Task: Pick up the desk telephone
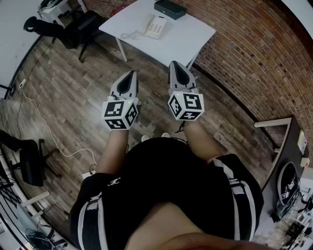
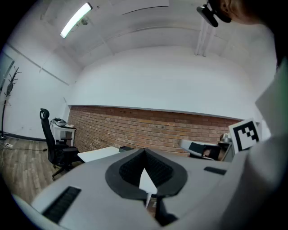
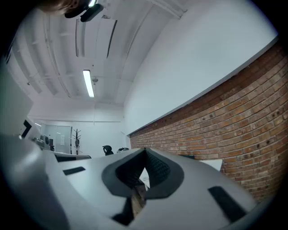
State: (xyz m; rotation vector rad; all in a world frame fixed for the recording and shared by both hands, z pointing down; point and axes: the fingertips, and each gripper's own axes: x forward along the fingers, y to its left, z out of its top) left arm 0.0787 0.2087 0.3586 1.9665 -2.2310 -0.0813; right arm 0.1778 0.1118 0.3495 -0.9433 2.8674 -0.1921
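Note:
A white desk telephone (image 1: 155,26) with a coiled cord lies on a white table (image 1: 186,39) at the top of the head view, far ahead of both grippers. My left gripper (image 1: 132,74) and right gripper (image 1: 174,65) are held level over the wooden floor, side by side, pointing toward the table. Both are shut with nothing between the jaws. In the left gripper view the left gripper (image 2: 145,152) meets tip to tip, with the table's corner (image 2: 96,154) just behind it. The right gripper (image 3: 145,151) is also shut in its own view.
A dark box (image 1: 169,8) sits on the table beyond the telephone. A black office chair (image 1: 80,27) stands left of the table. A brick wall (image 1: 254,53) runs along the right. A white cable (image 1: 44,127) trails over the floor at left.

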